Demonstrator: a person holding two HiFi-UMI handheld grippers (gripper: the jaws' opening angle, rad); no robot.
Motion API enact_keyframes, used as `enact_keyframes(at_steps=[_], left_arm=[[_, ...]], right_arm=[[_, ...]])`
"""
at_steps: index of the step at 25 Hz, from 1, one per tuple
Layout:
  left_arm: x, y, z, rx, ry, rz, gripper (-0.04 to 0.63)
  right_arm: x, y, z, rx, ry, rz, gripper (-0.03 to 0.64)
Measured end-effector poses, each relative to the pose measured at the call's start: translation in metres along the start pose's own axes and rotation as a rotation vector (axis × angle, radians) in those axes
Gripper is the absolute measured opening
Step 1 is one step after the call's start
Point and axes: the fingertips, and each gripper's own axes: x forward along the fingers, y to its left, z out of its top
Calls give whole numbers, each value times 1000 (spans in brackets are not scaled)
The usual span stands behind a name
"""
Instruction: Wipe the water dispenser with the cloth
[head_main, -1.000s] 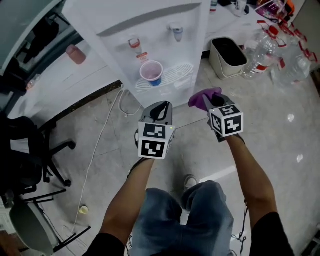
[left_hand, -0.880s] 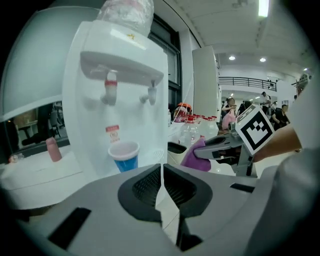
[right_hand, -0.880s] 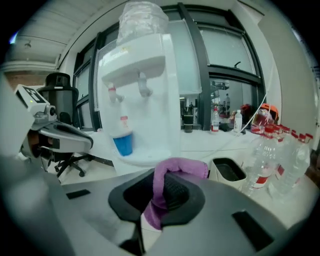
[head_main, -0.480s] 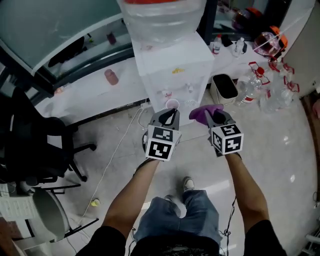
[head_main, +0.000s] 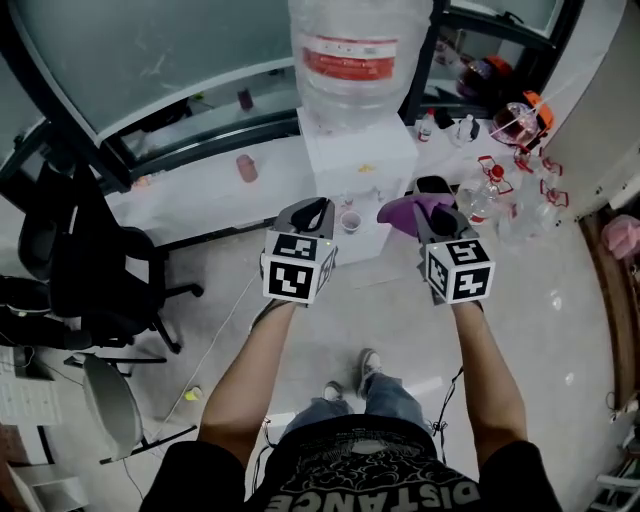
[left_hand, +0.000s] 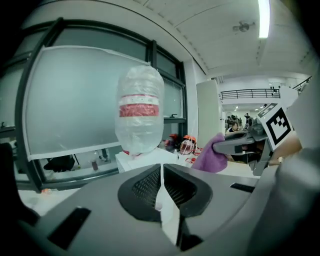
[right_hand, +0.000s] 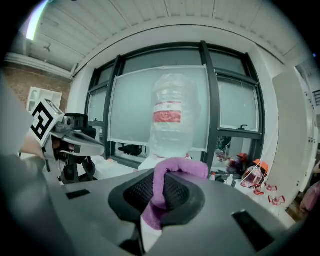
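The tall white water dispenser (head_main: 357, 160) stands against the window ledge, straight ahead of the person. A big clear plastic bottle with a red label (head_main: 352, 50) is upended on top of it. Both grippers are held up side by side in front of it, near but apart from it, which looks like the approach to a first wipe. The right gripper (right_hand: 166, 186) is clamped on a purple cloth (right_hand: 175, 170). A fold of the cloth bulges past the jaw tips, so soft fabric rather than plastic would meet the cabinet. The left gripper (left_hand: 161, 169) has its jaws pressed together with nothing between them and seems merely kept clear. A small pink cup (head_main: 350, 221) sits in the dispenser's front recess, something the cloth should steer around.
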Motion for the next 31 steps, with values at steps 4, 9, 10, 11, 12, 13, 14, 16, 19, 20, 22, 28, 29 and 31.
enact_keyframes(at_steps=[4, 9, 10, 11, 12, 13, 14, 16, 19, 20, 22, 28, 29, 31], left_arm=[[-44, 7, 10, 9, -25, 23, 37], [-79, 15, 8, -28, -47, 33, 38], [-83, 16, 7, -29, -47, 36, 38], [-88, 17, 5, -31, -48, 38, 38], [-92, 18, 4, -33, -49, 39, 37], [-95, 20, 4, -35, -50, 40, 37], [-99, 21, 3, -37, -52, 41, 38], [-105, 25, 2, -36, -57, 44, 37], [-110, 26, 3, -33, -65, 42, 37], [-110, 25, 5, -32, -65, 38, 37], [-109, 21, 6, -26, -62, 34, 37], [-106, 15, 7, -23, -67, 30, 37], [-106, 13, 7, -23, -66, 28, 37], [-104, 11, 8, -23, -64, 25, 37]], right_arm=[[-32, 22, 30, 21, -49, -10, 32], [-55, 43, 52, 48, -101, -9, 32], [-57, 47, 56, 38, -108, -10, 32], [-59, 51, 58, 29, -114, -12, 32], [-62, 54, 60, 23, -118, -16, 32], [-64, 57, 60, 20, -122, -20, 32], [-65, 60, 60, 19, -125, -24, 32], [-67, 67, 59, 18, -126, -28, 32], [-70, 74, 56, 21, -124, -28, 32], [-71, 74, 56, 22, -124, -30, 32], [-74, 72, 56, 25, -127, -35, 32], [-82, 66, 57, 31, -141, -52, 32], [-82, 65, 57, 31, -142, -53, 32], [-82, 64, 59, 30, -141, -53, 32]])
